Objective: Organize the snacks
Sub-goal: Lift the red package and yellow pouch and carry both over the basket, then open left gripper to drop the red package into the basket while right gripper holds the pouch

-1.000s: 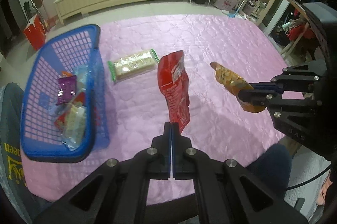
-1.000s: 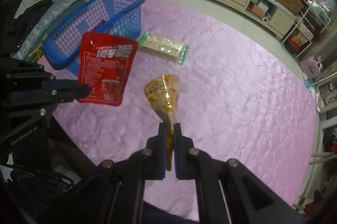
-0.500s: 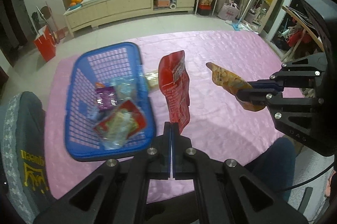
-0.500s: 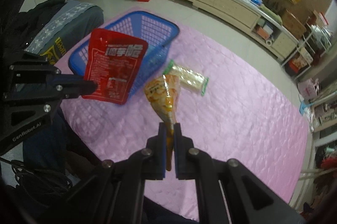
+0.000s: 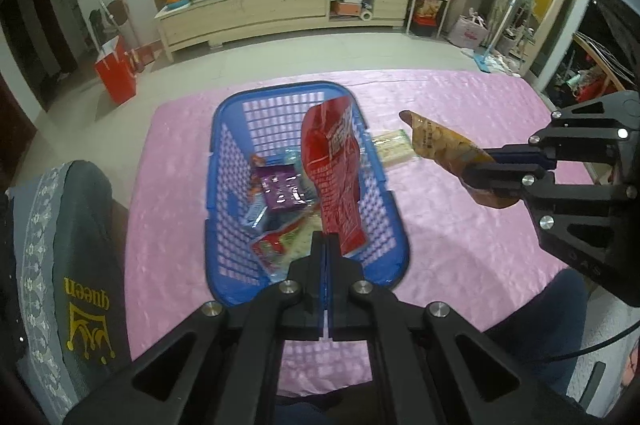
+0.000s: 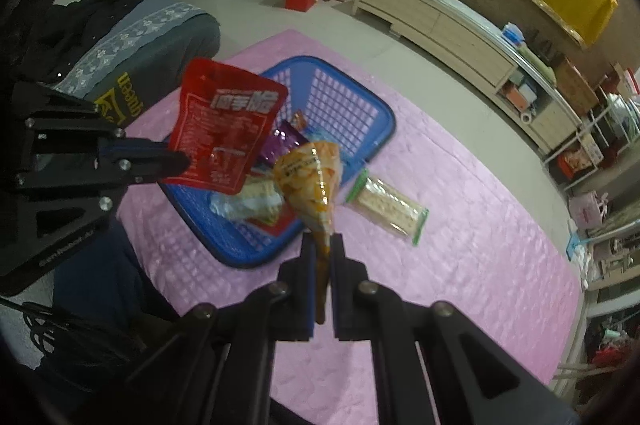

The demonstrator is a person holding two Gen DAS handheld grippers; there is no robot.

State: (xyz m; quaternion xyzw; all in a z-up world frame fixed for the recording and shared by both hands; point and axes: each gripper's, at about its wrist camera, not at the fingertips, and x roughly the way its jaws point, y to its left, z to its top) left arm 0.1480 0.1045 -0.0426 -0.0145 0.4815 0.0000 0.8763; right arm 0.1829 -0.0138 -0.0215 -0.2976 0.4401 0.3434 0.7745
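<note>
My left gripper [image 5: 325, 245] is shut on the edge of a red snack pouch [image 5: 334, 173], which hangs in the air over the blue basket [image 5: 224, 193]. Seen from the right wrist, the same pouch [image 6: 226, 129] sits in the left gripper [image 6: 182, 159]. My right gripper [image 6: 323, 245] is shut on the tail of an orange snack bag [image 6: 312, 177], held above the basket's near right rim [image 6: 256, 257]; the left wrist view shows that bag [image 5: 444, 149] in the right gripper [image 5: 472, 171]. Several wrapped snacks [image 5: 280, 189] lie in the basket.
A clear pack of pale crackers with green ends [image 6: 390, 205] lies on the pink quilted cloth [image 6: 460, 245] just right of the basket. A grey cushion with yellow lettering [image 5: 68, 265] lies left of the table. A dark trouser leg [image 5: 540, 313] is at the near edge.
Both grippers have travelled left and upward together with their packets. The basket has slid from the left edge of the left wrist view to directly beneath the red pouch.
</note>
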